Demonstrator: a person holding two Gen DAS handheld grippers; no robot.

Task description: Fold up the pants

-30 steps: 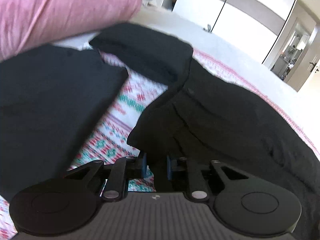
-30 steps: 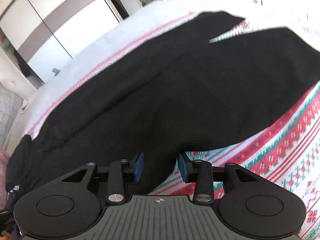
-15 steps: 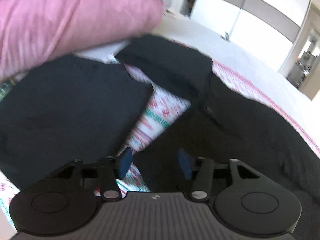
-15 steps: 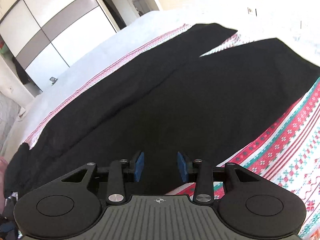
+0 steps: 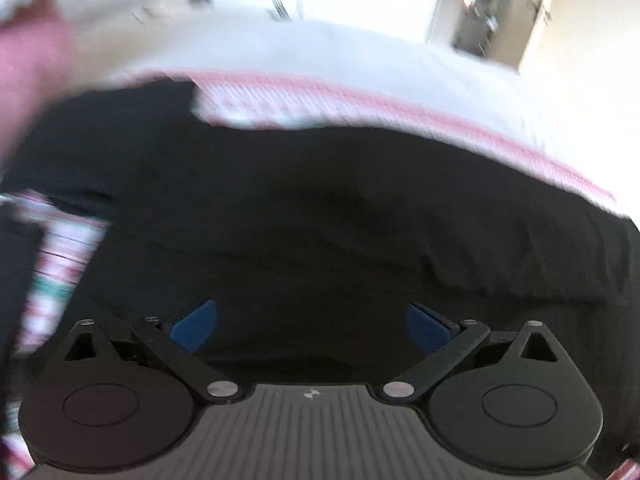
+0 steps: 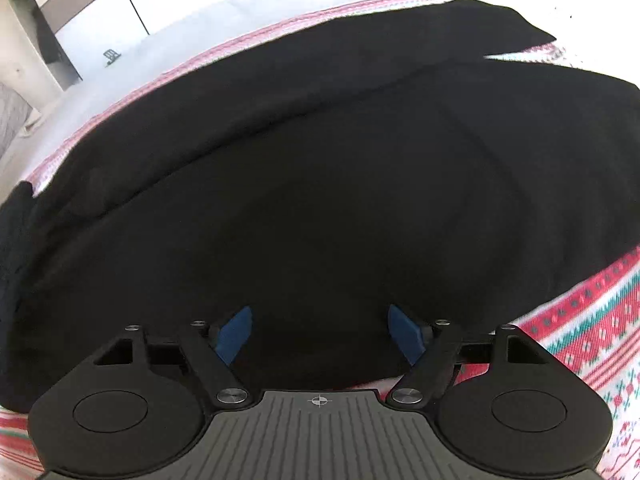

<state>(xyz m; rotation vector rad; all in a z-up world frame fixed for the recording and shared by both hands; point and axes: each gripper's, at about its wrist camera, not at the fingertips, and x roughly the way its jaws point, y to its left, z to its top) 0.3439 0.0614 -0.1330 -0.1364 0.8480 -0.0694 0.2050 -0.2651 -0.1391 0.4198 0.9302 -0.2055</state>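
Both grippers are spread wide with nothing between the blue pads. The left gripper (image 5: 312, 326) view is blurry. The right gripper (image 6: 320, 334) view is sharp: black pants (image 6: 320, 184) lie just ahead on the patterned blanket (image 6: 592, 340), legs running left-to-right, cuffs far right.

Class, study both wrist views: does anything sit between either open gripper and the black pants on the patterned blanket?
Nothing visible does. The left gripper and right gripper both have their jaws spread wide directly over the black fabric pants, which lie on the red, white and green patterned blanket.
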